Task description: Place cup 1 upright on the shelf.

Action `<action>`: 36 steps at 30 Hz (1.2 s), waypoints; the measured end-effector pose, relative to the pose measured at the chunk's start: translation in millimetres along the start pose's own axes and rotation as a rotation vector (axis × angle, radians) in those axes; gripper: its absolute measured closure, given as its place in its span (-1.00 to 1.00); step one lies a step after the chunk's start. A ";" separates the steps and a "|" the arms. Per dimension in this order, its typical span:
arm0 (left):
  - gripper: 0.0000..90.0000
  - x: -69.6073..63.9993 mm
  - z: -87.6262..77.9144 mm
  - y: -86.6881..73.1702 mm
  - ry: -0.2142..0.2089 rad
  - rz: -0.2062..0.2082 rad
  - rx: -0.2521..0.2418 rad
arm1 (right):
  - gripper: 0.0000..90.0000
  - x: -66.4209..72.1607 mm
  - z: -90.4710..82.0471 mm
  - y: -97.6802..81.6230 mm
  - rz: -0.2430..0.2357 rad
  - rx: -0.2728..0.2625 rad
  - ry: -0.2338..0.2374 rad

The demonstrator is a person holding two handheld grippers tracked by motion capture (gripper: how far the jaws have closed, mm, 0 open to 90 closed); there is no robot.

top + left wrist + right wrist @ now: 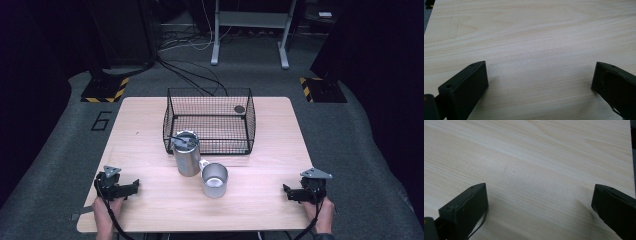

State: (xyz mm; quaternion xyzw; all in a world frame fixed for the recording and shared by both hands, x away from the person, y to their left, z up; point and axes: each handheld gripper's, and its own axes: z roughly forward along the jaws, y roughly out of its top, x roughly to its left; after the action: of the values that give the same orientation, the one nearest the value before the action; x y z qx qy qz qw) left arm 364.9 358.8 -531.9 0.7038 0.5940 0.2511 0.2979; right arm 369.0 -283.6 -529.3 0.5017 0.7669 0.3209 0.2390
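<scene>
A tall steel canister (186, 154) with a toothed lid stands mid-table, just in front of a black wire basket (209, 121). A steel mug (215, 180) sits right beside it, handle toward the canister. My left gripper (134, 187) rests near the table's front left, held by a hand, jaws wide apart over bare wood (539, 75). My right gripper (286, 192) rests at the front right, also open over bare wood (539, 195). Both point inward toward the mug and hold nothing.
The wooden table (150, 120) has free room on both sides of the basket. A small dark round object (239, 108) lies at the basket's far right corner. Cables and stand legs (215, 55) are on the floor beyond.
</scene>
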 end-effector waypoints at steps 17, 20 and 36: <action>-0.99 -0.5 0.1 0.2 0.004 0.000 -0.002 | -1.00 2.7 -1.0 1.5 0.006 0.006 -0.017; -0.99 -0.5 0.1 0.2 0.004 0.001 -0.002 | -1.00 1.6 -1.3 2.1 0.000 0.014 -0.010; -0.99 -1.3 0.3 0.5 0.006 -0.009 -0.001 | -1.00 12.8 -18.7 9.0 0.002 -0.011 0.047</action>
State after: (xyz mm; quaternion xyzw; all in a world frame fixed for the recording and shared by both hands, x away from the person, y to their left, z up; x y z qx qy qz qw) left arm 365.3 357.4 -531.7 0.7002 0.5979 0.2524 0.2975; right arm 356.8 -273.9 -510.5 0.4935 0.7700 0.3371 0.2234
